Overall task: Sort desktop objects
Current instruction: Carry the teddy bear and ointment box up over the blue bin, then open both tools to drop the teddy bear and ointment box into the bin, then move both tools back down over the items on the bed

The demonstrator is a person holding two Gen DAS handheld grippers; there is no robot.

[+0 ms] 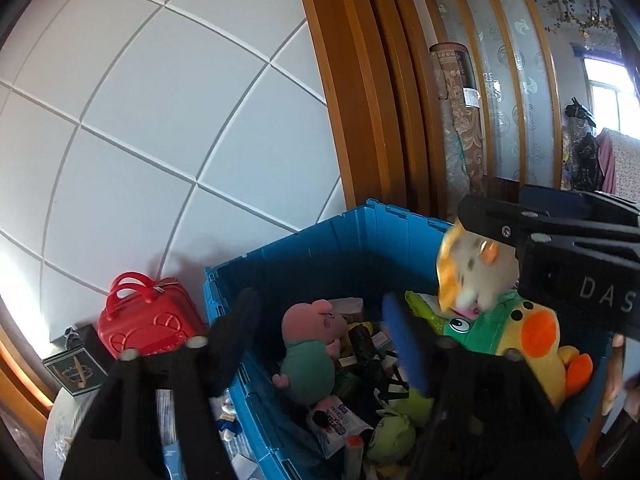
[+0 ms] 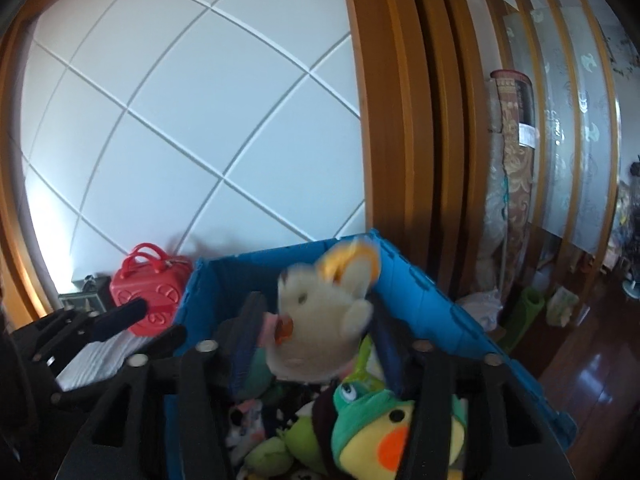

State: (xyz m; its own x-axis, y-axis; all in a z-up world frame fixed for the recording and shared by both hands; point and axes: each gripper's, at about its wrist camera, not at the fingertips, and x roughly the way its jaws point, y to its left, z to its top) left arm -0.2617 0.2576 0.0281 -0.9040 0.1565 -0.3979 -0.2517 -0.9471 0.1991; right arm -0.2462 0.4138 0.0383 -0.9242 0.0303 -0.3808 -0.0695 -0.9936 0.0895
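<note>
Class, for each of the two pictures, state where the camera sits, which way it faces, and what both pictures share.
Left wrist view: on the left tool, facing a blue crate of toys; the right tool and fingertips show.
Right wrist view: on the right tool, facing the crate; the left tool shows.
Shared: crate, blurred white plush toy, duck plush, red case, tiled wall.

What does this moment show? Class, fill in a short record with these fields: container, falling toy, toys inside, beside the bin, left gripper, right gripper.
container: blue bin, open top
falling toy: white plush, blurred, between the open jaws of the right gripper, not pinched
toys inside: pink pig plush; yellow duck plush in green hood
beside the bin: red case
left gripper: open, empty
right gripper: open
</note>
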